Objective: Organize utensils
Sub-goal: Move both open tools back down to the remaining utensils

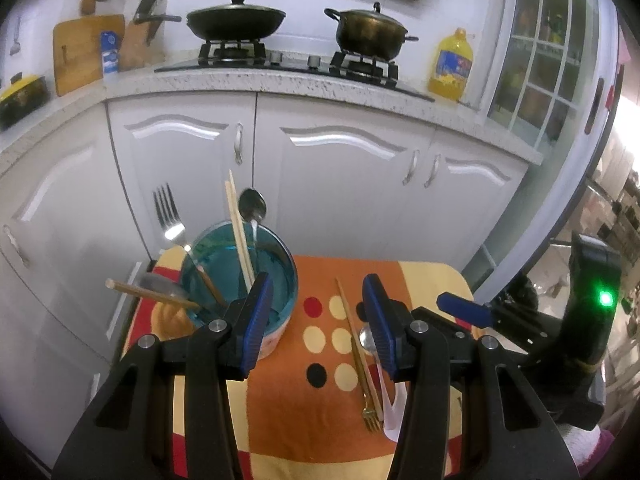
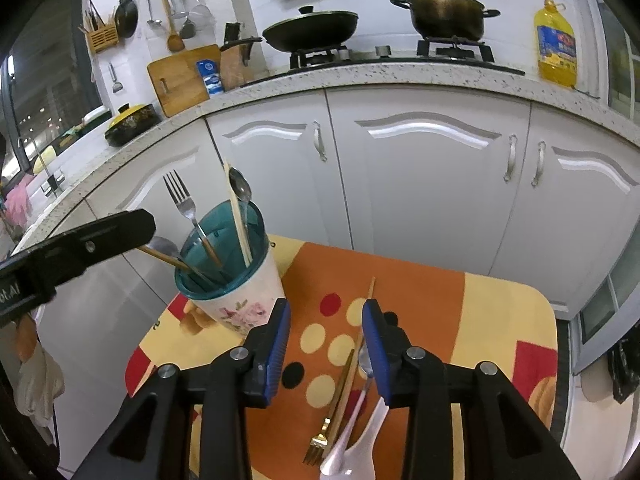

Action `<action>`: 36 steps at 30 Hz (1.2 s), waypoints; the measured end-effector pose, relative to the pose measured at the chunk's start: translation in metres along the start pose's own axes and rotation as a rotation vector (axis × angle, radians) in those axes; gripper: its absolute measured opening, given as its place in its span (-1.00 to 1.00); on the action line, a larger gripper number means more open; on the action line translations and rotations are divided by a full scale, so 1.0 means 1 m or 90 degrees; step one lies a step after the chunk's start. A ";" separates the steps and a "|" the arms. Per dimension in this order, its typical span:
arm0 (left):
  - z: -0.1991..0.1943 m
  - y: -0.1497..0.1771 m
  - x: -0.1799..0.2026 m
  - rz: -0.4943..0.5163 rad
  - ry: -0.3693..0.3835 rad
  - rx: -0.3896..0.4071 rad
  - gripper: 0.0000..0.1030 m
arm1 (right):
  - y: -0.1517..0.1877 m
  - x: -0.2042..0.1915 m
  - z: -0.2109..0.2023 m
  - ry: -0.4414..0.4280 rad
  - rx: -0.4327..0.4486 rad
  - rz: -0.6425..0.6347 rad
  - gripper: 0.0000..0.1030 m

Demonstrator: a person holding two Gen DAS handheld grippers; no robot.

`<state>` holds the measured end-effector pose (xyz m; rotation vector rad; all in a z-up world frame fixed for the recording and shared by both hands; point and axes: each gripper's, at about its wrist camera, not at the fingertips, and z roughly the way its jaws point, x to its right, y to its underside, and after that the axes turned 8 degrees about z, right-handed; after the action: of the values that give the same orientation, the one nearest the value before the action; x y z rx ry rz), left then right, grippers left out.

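The cup (image 2: 230, 276) holds a fork (image 2: 182, 200) and chopsticks (image 2: 239, 220). Right of the cup, a gold fork (image 2: 320, 440) lies between the right gripper's (image 2: 326, 344) open jaws.

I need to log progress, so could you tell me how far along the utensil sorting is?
Partly done. The teal-lined holder already contains a silver fork, a spoon, chopsticks and a wooden-handled utensil. Nothing is in hand: the left tongs and right tongs are both open and empty. Left on the tablecloth are a gold fork, a chopstick, a spoon and a white utensil.
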<state>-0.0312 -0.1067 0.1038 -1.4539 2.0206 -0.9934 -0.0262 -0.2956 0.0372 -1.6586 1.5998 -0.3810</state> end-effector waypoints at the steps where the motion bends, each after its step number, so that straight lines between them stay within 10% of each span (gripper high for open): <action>1: 0.002 0.001 0.001 0.000 0.002 -0.003 -0.11 | 0.001 0.001 0.001 0.002 -0.002 0.002 -0.31; 21: 0.058 0.042 0.008 -0.027 0.042 -0.103 -0.11 | 0.027 0.060 0.035 0.037 -0.061 0.054 -0.31; 36: 0.121 0.089 0.021 -0.044 0.102 -0.219 -0.11 | 0.038 0.096 0.110 -0.034 -0.159 0.092 -0.38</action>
<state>-0.0059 -0.1457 -0.0410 -1.6720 2.3629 -0.8428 0.0385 -0.3463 -0.0892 -1.7066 1.7708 -0.0648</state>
